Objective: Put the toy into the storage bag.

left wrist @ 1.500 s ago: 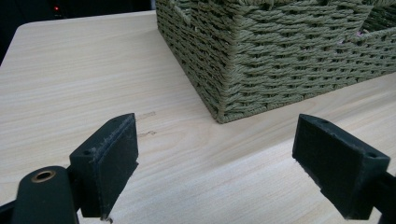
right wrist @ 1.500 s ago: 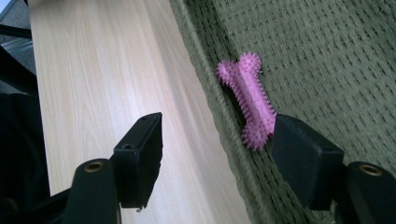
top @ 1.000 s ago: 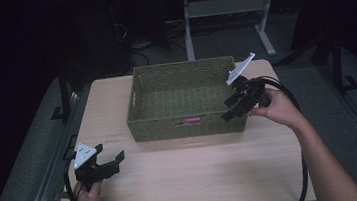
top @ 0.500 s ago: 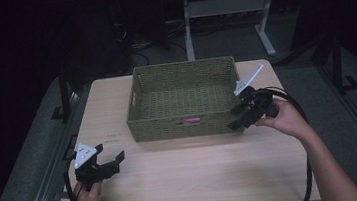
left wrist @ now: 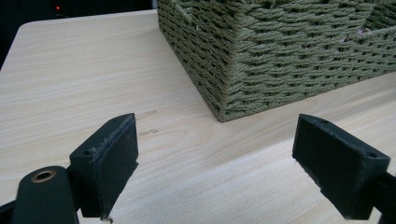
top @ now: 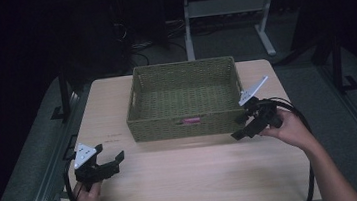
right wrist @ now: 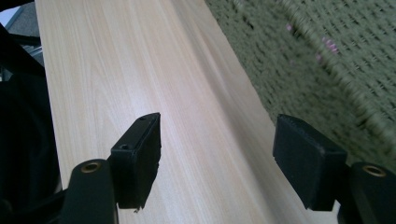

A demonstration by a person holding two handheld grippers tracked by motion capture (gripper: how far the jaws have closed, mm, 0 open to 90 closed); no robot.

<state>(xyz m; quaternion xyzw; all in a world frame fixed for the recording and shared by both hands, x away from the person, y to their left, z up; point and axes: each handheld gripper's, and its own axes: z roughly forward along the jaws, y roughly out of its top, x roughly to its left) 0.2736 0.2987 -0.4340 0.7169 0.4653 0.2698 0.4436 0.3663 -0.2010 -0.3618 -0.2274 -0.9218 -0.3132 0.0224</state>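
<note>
A green woven basket (top: pixel 169 126) stands on the far half of a light wooden table (top: pixel 190 179); nothing shows inside it. My left gripper (top: pixel 110 152) rests near the table's front left corner, open, with bare wood between its jaws. In the left gripper view, the left gripper (left wrist: pixel 215 163) faces the basket's near left corner (left wrist: pixel 280 60). My right gripper (top: pixel 237 127) hovers by the basket's front right corner, open and holding nothing. In the right gripper view, the right gripper (right wrist: pixel 217 158) frames table wood, with the blurred basket wall (right wrist: pixel 327 70) to its right.
A small pink label (top: pixel 191 120) sits on the basket's front wall. Black cables trail from both grippers off the table's edges. A white desk frame (top: pixel 265 36) stands on the dark floor beyond the table.
My right gripper has come down and nearer, from beside the basket's right rim to its front right corner. The left gripper has stayed put.
</note>
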